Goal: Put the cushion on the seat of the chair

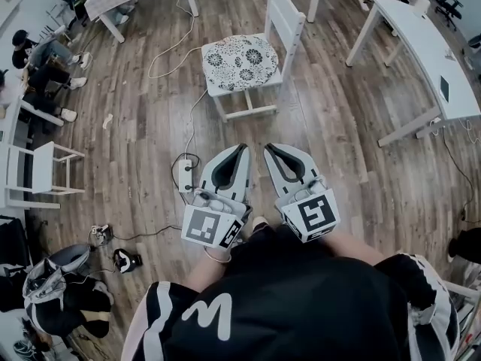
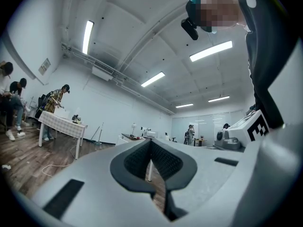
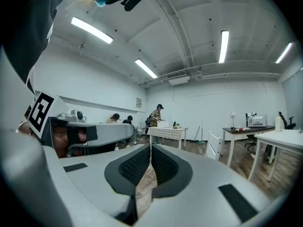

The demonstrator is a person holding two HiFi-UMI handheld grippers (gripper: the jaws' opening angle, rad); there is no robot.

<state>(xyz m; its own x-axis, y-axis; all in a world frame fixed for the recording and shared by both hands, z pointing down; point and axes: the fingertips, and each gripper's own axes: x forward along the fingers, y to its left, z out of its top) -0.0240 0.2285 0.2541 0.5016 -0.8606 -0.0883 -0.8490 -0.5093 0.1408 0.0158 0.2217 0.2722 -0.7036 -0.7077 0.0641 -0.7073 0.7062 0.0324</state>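
Grey, dark-padded fingers of the left gripper and right gripper are pressed together with nothing between them, side by side over the wooden floor. Well ahead, the patterned cushion lies on the seat of the white chair. White counters and seated people edge the room.

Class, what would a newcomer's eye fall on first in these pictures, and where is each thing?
First, the black-and-white patterned cushion lying on the seat of the white chair, upper middle of the head view. Next, the left gripper and right gripper side by side below it, both shut and empty, pointing towards the chair.
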